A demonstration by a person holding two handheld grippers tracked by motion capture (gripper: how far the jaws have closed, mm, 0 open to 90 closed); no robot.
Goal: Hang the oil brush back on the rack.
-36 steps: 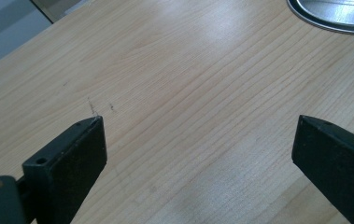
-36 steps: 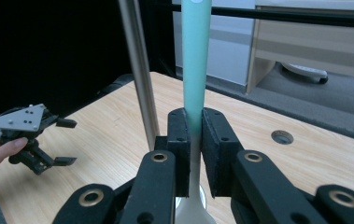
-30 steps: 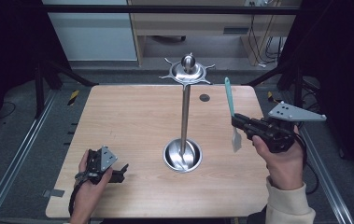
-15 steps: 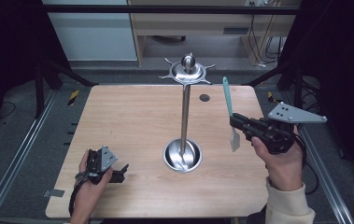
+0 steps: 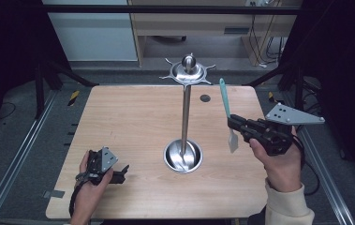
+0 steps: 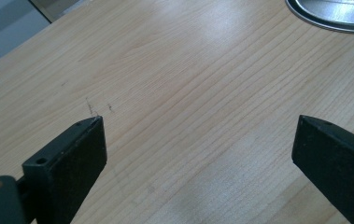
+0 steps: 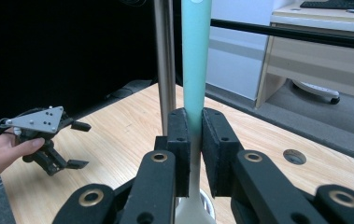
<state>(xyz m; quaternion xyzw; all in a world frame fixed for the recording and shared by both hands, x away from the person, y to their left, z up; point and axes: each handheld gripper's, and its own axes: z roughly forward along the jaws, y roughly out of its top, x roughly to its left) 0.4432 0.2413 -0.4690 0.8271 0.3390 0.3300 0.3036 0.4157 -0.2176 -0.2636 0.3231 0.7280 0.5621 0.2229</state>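
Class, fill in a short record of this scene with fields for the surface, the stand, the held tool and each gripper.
Surface: wooden table
Stand: metal stand, upright, round base near the table's middle
Held tool: spatula, teal handle up, pale blade down, above the table
Right gripper: shut on the spatula's handle
Left gripper: open, nothing between its jaws, low over the table

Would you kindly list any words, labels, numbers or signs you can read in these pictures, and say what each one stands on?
None: no readable text on the spatula, the metal stand, the table, the left gripper or the right gripper.
A yellow-and-black striped mark lies on the floor left of the table; it carries no words.
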